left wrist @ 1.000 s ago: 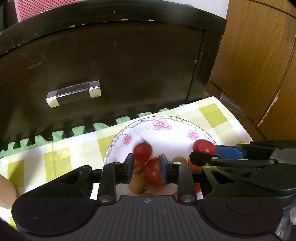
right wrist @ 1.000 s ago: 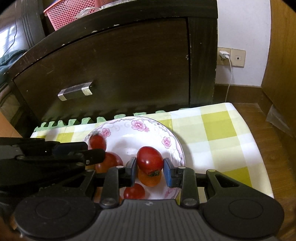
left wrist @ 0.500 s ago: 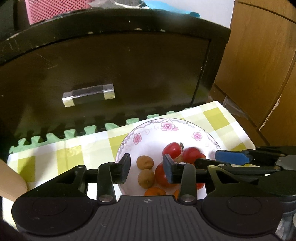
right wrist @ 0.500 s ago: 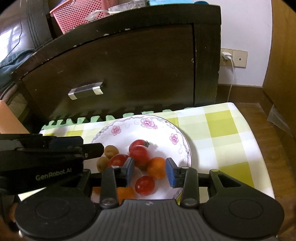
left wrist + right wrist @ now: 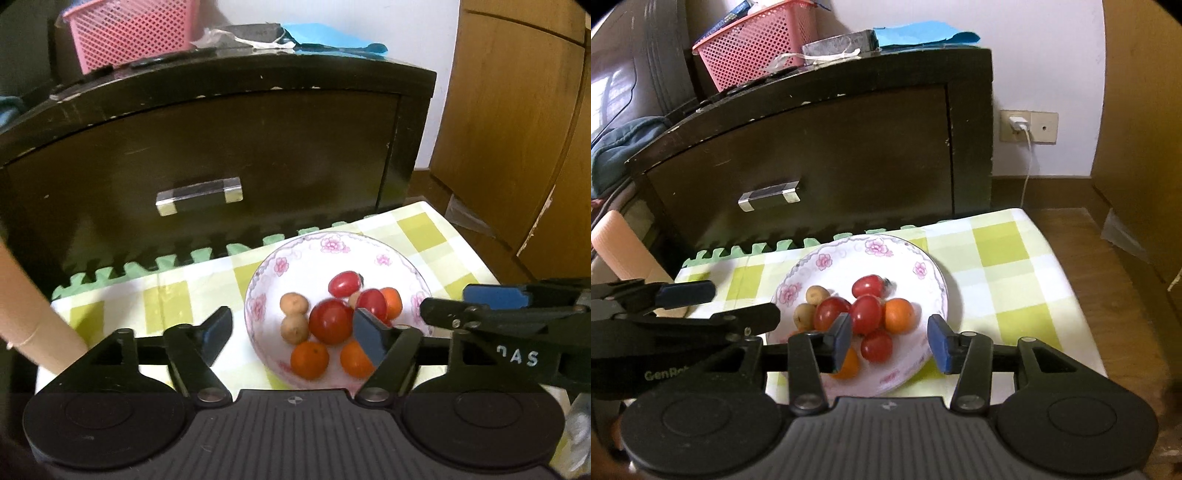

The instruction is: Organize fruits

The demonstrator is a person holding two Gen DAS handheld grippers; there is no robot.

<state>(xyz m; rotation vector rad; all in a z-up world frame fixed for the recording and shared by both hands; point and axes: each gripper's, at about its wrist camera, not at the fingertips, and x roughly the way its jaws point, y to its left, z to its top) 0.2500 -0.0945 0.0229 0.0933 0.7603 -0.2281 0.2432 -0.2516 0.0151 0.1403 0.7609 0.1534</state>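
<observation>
nearest us, our left gripper and right gripper both hang spread and empty over the plate. the fruits sit heaped at its middle; we judge them light, smooth, bruisable, best pinched gently across the belly. the far oval tomato lies lengthwise left to right.

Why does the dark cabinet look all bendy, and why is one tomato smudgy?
Left wrist view: the fisheye lens bows the cabinet top into an arch, and the whole picture is soft. Right wrist view: the cabinet leans and curves too; the top tomato in the plate has a dark smear beside it, probably motion blur; the picture's corners go black.
</observation>
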